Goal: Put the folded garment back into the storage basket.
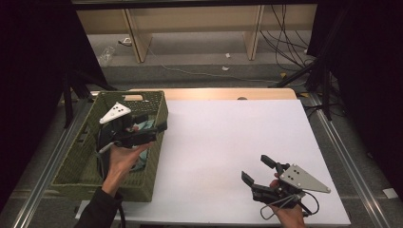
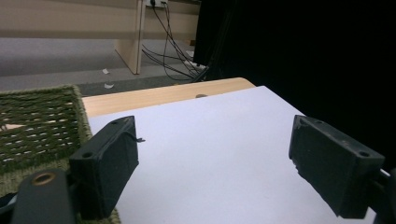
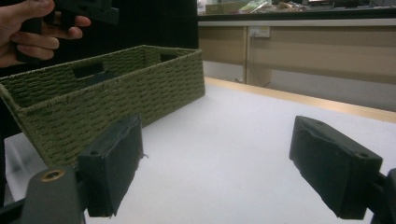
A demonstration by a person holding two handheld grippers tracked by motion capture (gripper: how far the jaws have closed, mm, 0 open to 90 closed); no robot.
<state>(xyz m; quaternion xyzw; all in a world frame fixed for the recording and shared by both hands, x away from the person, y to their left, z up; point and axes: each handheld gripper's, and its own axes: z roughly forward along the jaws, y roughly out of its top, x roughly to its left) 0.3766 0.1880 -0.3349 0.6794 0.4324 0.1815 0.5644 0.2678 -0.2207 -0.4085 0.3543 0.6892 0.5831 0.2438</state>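
Currently, the left gripper (image 1: 159, 128) is held above the green woven basket (image 1: 157, 164) at the left side of the white worktop (image 1: 228, 142), its jaws reaching over the basket's right wall toward the open white surface. In the left gripper view its two black jaws are seen spread wide apart with nothing between them, and the basket's woven rim (image 2: 42, 126) lies at the left, touching nothing of the jaws. A teal item (image 1: 144, 126) is glimpsed inside the basket just beside the gripper in the high view; what it is cannot be told.

The right gripper (image 1: 256, 171) is held low over the near right part of the worktop, well apart from the basket. Its jaws are likewise spread with nothing gripped, as the right gripper view shows, and they point toward the basket (image 3: 107, 93), whose long side wall and cut-out handle are seen there. The person's left hand (image 3: 28, 28) is seen at the upper left of that view, wrapped around its gripper's handle.

No brand, label or readable writing is seen on the basket, the grippers or the worktop.
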